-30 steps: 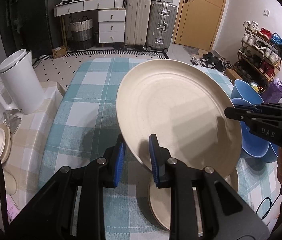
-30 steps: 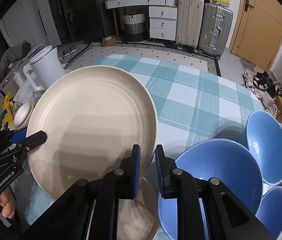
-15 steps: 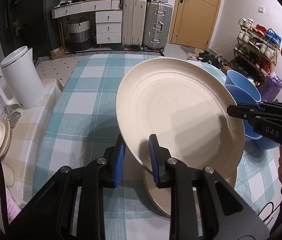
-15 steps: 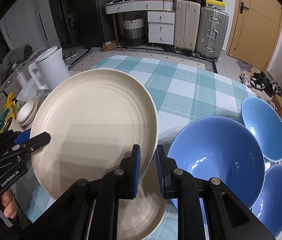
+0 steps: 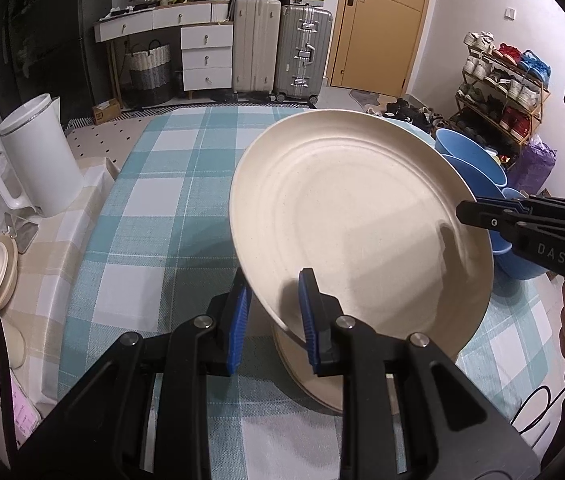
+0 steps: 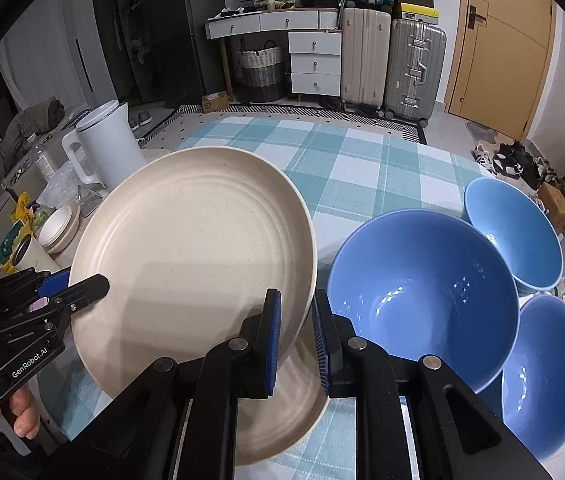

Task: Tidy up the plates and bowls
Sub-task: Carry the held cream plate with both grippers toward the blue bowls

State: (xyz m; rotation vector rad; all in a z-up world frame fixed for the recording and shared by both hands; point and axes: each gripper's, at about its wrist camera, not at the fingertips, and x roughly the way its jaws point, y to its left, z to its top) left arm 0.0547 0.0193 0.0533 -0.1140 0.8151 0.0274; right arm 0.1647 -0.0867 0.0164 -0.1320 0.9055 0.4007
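1. Nearest to us, the left gripper (image 5: 272, 316) is closed narrow on the near rim of the large cream plate (image 5: 346, 220), and the right gripper (image 6: 296, 332) is closed on the opposite rim of the same plate. We judge the hold is only on thin edges, so an uneven pull from one hand could twist the plate out of the pads.
2. The plate is in the air and tilted, above a second cream plate (image 6: 282, 412) that lies on the checked desk (image 5: 170, 184). If we lower it off-centre, it may land on the rim below and slide.
3. Just beside it stand three blue bowls (image 6: 422, 292). A swing to that side could knock the nearest one.
4. The right wrist view shows all three bowls and their insides; the left wrist view shows only parts of them behind the plate.
5. Both views show the white jug (image 5: 38, 156) further away, well apart from the plate.
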